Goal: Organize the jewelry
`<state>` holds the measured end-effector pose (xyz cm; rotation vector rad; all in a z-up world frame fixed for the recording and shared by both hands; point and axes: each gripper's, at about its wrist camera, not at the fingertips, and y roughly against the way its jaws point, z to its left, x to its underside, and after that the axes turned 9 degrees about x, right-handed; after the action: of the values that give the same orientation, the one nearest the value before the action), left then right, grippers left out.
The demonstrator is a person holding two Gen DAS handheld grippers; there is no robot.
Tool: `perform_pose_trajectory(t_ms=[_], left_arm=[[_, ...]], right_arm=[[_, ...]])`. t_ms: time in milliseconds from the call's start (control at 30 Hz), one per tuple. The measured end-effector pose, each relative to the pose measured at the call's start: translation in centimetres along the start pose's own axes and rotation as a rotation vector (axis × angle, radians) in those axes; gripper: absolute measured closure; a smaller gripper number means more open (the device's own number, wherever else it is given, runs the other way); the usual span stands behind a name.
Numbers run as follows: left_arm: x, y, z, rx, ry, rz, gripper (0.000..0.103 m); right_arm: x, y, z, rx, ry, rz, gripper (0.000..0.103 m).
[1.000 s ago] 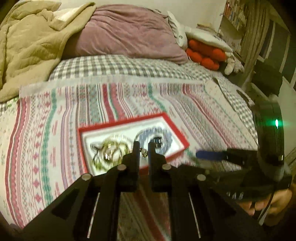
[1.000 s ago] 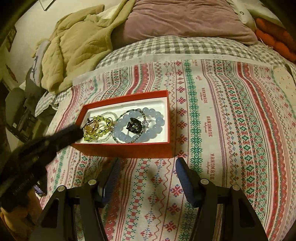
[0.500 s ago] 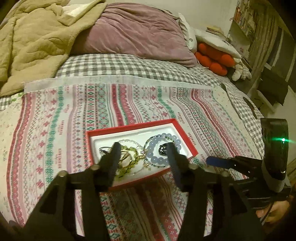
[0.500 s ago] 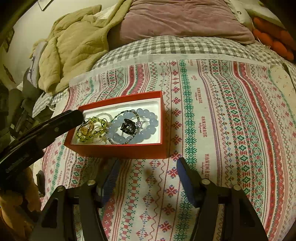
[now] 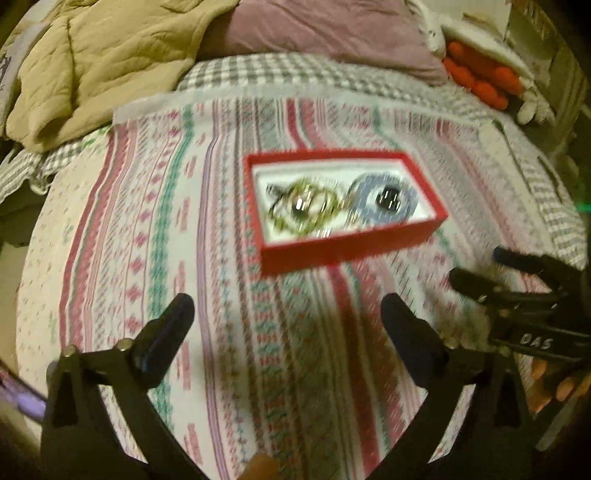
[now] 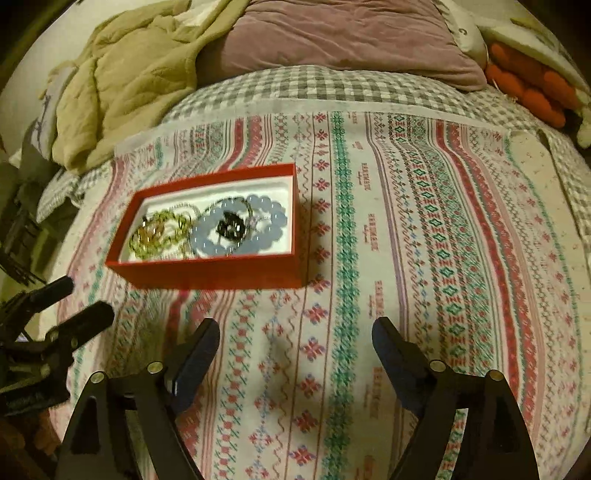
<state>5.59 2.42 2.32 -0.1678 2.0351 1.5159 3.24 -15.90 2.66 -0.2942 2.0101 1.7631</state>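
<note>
Pulled back from above the red box [image 5: 343,254], the left gripper [image 5: 286,314] has just spread its jaws wide, nothing between them. A bed fills both views, covered by a striped patterned cloth [image 6: 424,258], with a tan quilt [image 6: 129,92] and mauve pillow [image 6: 351,33] beyond. The box lies ahead of both sets of jaws, apart from them, holding a blue bead bracelet [image 6: 273,225] and yellow-green beads [image 6: 162,229]. The right gripper [image 6: 295,341], jaws also just widened, is empty.
</note>
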Motion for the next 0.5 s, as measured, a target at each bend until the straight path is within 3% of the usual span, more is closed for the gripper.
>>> perform_pose_trajectory(t_ms=[200,267,500], left_arm=[[2.1,0.2,0.7,-0.018,0.050,0.054,0.001],[2.8,0.6,0.7,-0.027,0.060,0.052,0.001],[3.6,0.9,1.3,-0.019,0.119,0.049,0.001]], right_arm=[[1.4,1.5,0.5,0.056,0.023,-0.006,0.008],[1.8,1.7,0.6,0.067,0.025,0.002,0.000],[3.0,1.8,1.1,0.090,0.058,0.023,0.000]])
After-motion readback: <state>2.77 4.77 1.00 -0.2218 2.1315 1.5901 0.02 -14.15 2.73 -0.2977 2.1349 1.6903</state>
